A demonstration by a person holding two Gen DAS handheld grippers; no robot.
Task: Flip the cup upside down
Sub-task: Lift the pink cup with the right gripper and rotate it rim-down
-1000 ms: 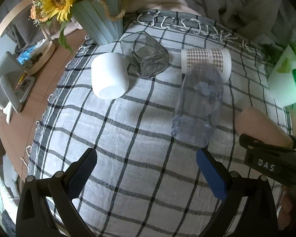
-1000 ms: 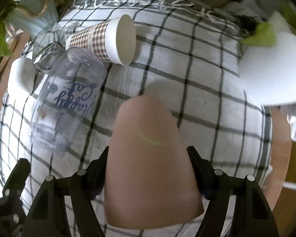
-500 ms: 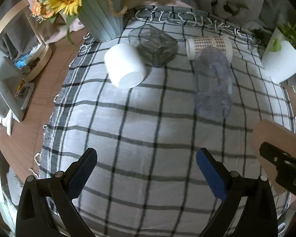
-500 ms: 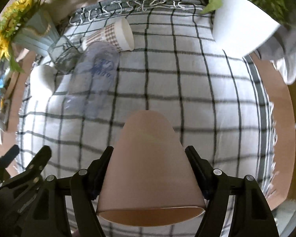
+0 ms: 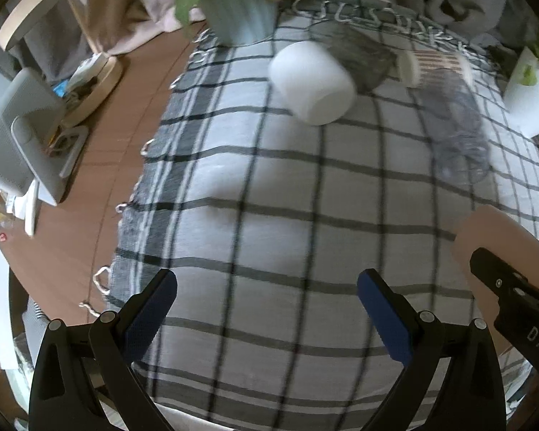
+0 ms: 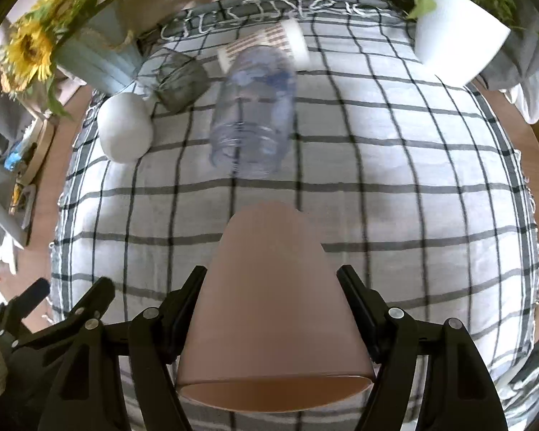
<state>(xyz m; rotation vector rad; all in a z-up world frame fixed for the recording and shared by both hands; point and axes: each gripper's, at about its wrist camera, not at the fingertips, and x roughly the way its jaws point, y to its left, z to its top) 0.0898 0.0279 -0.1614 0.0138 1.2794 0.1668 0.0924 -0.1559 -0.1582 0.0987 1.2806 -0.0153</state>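
Observation:
My right gripper is shut on a pink-beige cup and holds it above the checked cloth, base pointing away from the camera, open rim toward it. The same cup shows at the right edge of the left wrist view, with the right gripper over it. My left gripper is open and empty above the near part of the cloth, left of the cup.
On the checked cloth lie a clear plastic tumbler, a patterned paper cup, a dark glass and a white cup. A sunflower vase stands far left, a white plant pot far right.
Both grippers have pulled back and up from the cloth. The pink cup, on the cloth a second ago, is now lifted and tilted in the right gripper.

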